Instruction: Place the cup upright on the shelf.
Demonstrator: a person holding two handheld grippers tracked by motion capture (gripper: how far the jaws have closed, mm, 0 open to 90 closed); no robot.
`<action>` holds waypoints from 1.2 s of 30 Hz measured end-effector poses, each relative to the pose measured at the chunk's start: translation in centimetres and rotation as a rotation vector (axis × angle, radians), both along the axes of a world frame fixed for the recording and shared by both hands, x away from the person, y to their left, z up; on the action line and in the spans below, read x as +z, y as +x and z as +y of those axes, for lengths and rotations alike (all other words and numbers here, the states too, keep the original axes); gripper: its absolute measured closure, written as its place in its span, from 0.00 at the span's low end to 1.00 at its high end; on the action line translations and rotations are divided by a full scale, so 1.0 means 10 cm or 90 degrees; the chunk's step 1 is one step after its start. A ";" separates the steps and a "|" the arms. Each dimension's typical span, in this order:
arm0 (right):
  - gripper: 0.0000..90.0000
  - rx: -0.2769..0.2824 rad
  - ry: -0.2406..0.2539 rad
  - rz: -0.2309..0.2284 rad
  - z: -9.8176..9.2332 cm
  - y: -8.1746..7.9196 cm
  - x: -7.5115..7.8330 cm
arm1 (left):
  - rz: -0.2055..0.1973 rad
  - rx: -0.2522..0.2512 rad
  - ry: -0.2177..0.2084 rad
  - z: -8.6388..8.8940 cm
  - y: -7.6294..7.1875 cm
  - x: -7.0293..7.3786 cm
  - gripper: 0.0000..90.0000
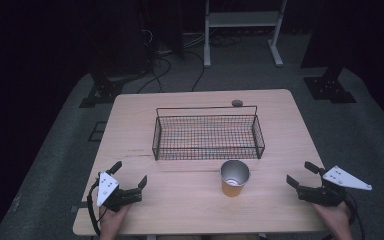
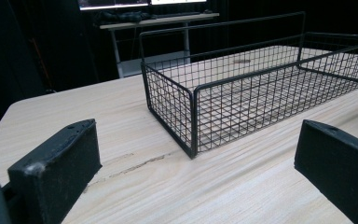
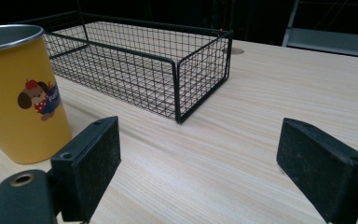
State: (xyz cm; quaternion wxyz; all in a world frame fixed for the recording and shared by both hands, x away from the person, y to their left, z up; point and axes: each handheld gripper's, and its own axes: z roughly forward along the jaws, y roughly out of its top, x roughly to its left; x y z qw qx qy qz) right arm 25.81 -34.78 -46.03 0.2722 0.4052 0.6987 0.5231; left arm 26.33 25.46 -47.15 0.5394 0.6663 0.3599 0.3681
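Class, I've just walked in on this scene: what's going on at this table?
A person holds a tool in each hand at the table's near edge. The left tool and right tool are both open and empty. A yellow cup stands upright between them, untouched, just in front of an empty wire basket.

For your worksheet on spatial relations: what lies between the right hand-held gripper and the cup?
Only bare tabletop: in the high view, nothing sits between the right hand-held gripper and the cup.
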 end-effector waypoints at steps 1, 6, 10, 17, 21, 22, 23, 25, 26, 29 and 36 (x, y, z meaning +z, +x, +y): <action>0.14 0.001 0.000 -0.001 0.00 0.00 0.00 | 0.000 0.000 0.000 0.00 0.00 0.00 0.00; 0.14 0.008 -0.002 0.002 0.04 -0.01 0.01 | -0.001 -0.002 -0.001 0.00 0.00 0.00 0.00; 0.14 0.014 -0.006 -0.001 0.08 -0.02 0.03 | -0.005 -0.004 -0.001 0.00 -0.01 0.00 0.00; 0.14 0.040 -0.024 0.007 0.20 -0.02 0.03 | -0.005 -0.005 -0.001 0.00 -0.01 0.00 0.00; 0.14 0.047 -0.023 0.004 0.23 -0.02 0.05 | -0.005 -0.004 -0.001 0.00 -0.01 0.00 0.00; 0.14 0.049 -0.022 0.002 0.24 -0.03 0.05 | -0.005 -0.004 -0.001 0.00 -0.01 0.00 0.00; 0.14 0.051 -0.022 0.002 0.25 -0.03 0.05 | -0.006 -0.004 -0.001 0.00 -0.01 0.00 0.00; 0.14 0.054 -0.024 0.002 0.26 -0.03 0.05 | -0.005 -0.004 -0.001 0.00 -0.01 0.00 0.00; 0.14 0.056 -0.024 0.003 0.27 -0.03 0.05 | -0.005 -0.004 -0.001 0.00 -0.01 0.00 0.00; 0.14 0.058 -0.024 0.003 0.28 -0.03 0.05 | -0.005 -0.004 -0.001 0.00 -0.01 0.00 0.00; 0.14 0.082 -0.030 0.009 0.40 -0.03 0.06 | -0.005 -0.005 -0.003 0.01 -0.01 0.00 0.00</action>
